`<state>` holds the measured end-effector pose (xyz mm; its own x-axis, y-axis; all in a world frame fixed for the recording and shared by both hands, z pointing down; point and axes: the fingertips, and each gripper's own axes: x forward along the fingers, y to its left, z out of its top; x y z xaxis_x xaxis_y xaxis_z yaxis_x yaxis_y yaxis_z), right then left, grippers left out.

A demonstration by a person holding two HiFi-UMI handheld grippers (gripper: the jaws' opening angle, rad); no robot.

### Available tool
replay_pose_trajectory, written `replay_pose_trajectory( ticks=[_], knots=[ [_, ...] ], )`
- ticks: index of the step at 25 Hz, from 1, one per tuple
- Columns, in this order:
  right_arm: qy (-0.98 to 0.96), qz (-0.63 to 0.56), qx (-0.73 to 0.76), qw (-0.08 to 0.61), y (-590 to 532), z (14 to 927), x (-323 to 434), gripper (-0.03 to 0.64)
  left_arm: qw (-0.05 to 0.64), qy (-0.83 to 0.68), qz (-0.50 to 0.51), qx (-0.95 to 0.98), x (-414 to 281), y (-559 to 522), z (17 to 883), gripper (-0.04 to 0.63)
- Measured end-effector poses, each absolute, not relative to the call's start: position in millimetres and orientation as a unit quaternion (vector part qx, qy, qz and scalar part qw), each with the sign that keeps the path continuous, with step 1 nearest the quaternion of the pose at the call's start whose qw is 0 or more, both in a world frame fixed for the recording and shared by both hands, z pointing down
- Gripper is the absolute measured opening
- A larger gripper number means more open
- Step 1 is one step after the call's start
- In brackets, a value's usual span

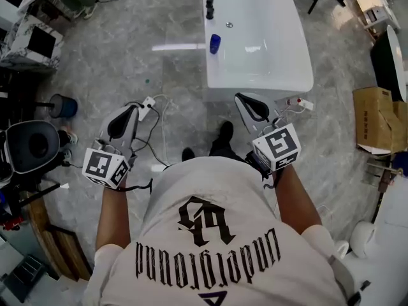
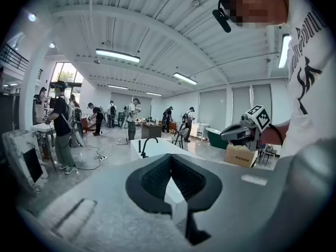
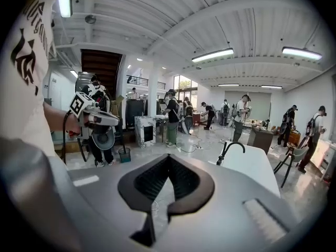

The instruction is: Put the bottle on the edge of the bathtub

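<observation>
A small blue bottle (image 1: 215,43) stands upright on the left rim of the white bathtub (image 1: 280,75), near a black faucet (image 1: 209,0). My left gripper (image 1: 130,112) is held over the floor, well short and left of the tub, jaws shut with nothing in them. My right gripper (image 1: 245,100) is just before the tub's near end, also shut and empty. In the left gripper view the pads meet at the tip (image 2: 170,159) with the bathtub (image 2: 157,147) ahead. In the right gripper view the jaws (image 3: 169,159) are closed and the bathtub (image 3: 254,167) lies to the right.
A white power strip (image 1: 148,102) with cables lies on the grey floor between the grippers. A cardboard box (image 1: 376,116) sits at the right, a blue bucket (image 1: 64,105) and a black chair (image 1: 32,146) at the left. Several people (image 2: 60,122) stand farther back in the hall.
</observation>
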<state>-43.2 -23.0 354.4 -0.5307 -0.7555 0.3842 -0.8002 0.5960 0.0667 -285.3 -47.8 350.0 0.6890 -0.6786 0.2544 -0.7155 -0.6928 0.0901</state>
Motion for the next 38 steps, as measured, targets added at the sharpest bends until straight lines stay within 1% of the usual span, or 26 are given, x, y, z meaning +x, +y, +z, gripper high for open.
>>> replay_pose_trajectory(
  ticks=[5,16,20,26,33,38],
  knots=[
    [-0.857,0.056,0.473,0.196,22,348,-61,0.002,0.091,-0.344,0.101,0.929,-293,-18,357,0.005],
    [-0.859,0.036,0.473,0.193,99,322,-33,0.002,0.090,-0.296,0.080,0.948,-226,66,336,0.005],
    [-0.868,0.040,0.459,0.185,134,325,-13,0.002,0.091,-0.282,0.093,0.951,-186,108,338,0.005],
    [-0.872,0.041,0.454,0.177,209,332,40,0.002,0.087,-0.282,0.092,0.951,-120,177,344,0.005],
    [-0.873,0.052,0.451,0.179,297,339,86,0.002,0.089,-0.284,0.092,0.950,-75,257,350,0.005],
    [-0.875,0.045,0.449,0.176,336,339,99,0.002,0.083,-0.284,0.090,0.951,-56,295,346,0.005]
  ],
)
